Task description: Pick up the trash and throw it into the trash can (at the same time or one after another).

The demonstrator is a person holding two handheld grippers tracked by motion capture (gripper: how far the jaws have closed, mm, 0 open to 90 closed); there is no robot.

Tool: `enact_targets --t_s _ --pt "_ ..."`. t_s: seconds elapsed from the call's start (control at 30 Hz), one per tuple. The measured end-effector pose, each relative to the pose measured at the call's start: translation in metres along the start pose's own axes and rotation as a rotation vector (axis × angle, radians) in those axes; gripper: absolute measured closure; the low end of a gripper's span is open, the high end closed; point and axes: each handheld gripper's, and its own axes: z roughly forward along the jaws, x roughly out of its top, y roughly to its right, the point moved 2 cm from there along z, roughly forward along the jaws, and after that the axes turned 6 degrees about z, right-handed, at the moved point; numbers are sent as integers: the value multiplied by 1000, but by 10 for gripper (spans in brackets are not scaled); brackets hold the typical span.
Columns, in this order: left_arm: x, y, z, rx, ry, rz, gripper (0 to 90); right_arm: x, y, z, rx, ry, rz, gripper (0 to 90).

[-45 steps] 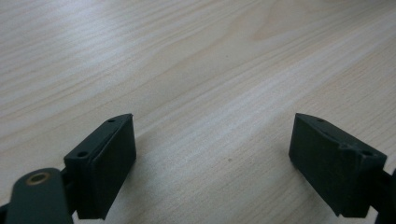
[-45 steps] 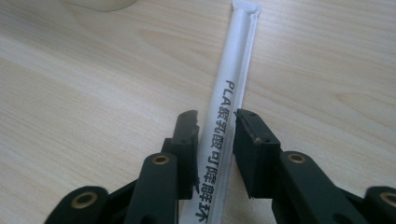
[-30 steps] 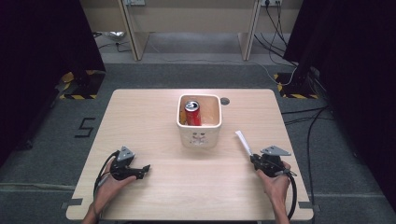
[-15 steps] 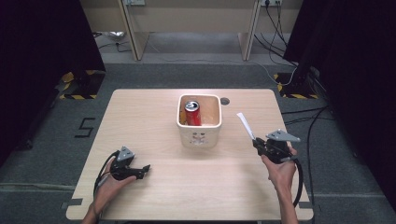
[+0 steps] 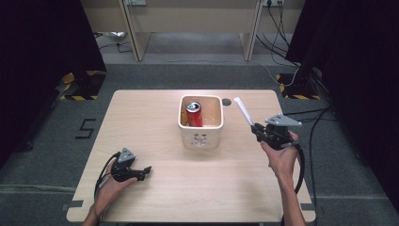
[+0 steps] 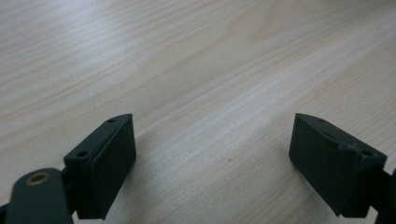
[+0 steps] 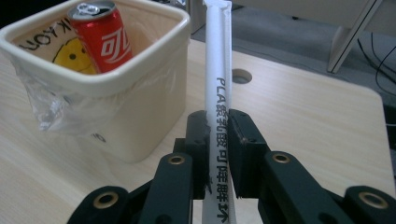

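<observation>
Wrapped straw sits clamped between the right gripper jaws, sticking up and out past the tips, lifted off the table. Right hand raised, forearm reaching fwd. Ahead-left of those jaws: cream bin w/ red can inside. Left gripper jaws wide apart, nothing between, low over bare wood; left hand resting at the near edge.

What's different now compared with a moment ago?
The right tongs, shut on the wrapped straw, have lifted off the table and moved closer to the bin. Nothing was picked up or released. The left tongs, the bin and the red can stayed put.
</observation>
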Motion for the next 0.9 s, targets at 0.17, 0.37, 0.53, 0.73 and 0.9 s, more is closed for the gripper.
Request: enact_targets --t_s 0.17,0.37,0.53,0.73,0.9 --pt "0 0 0 0 0 0 140 22 -5 0 21 23 -6 790" --pt "0 0 0 0 0 0 140 50 -16 7 57 50 -20 790" --pt "0 0 0 0 -1 0 140 71 -29 17 94 61 -28 790" --pt "0 0 0 -1 -1 0 141 93 -51 33 142 70 -40 790" --pt "0 0 0 -2 1 -1 141 109 -70 51 172 68 -61 790"
